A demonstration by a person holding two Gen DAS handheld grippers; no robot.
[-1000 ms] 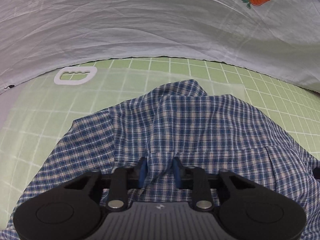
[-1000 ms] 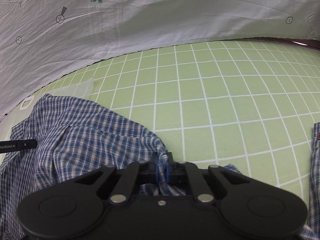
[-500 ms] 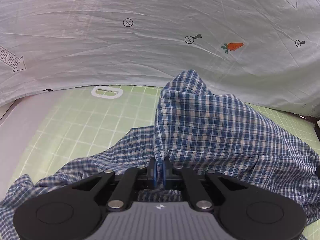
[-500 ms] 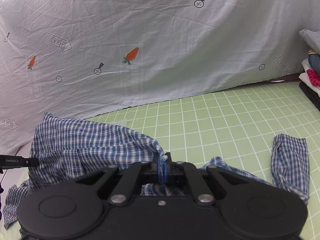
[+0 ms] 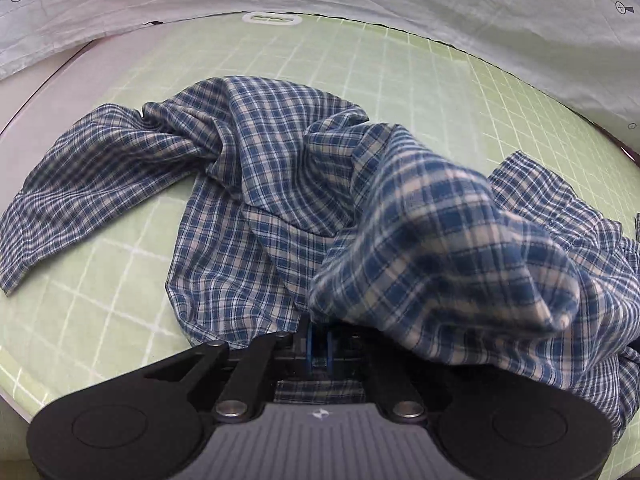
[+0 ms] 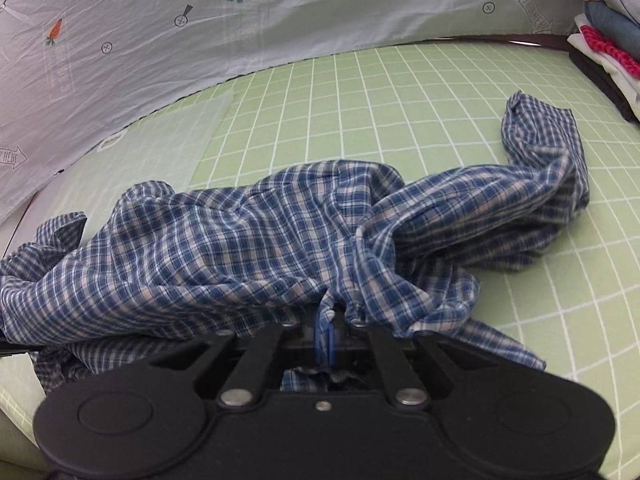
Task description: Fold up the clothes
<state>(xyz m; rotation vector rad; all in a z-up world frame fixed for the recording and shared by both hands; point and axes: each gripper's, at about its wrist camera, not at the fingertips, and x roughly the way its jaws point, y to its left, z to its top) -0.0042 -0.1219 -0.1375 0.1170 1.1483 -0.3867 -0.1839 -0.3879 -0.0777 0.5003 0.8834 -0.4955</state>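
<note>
Plainly, the shirt (image 6: 248, 248) is thin, soft and light: it sags, bunches and creases wherever it is not held, so it likely needs two grips on an edge or seam, set well apart, to spread flat. It lies crumpled across the middle of the green mat (image 6: 400, 92), one sleeve trailing to the upper right in the right view. The right gripper (image 6: 326, 332) is clenched on a pinch of cloth at lower centre; the left gripper (image 5: 319, 346) likewise pinches shirt fabric.

The shirt (image 5: 280, 184) is soft checked cloth. The mat (image 6: 400, 92) looks smooth and matt. The sheet (image 6: 280, 12) is thin, creased cloth.
</note>
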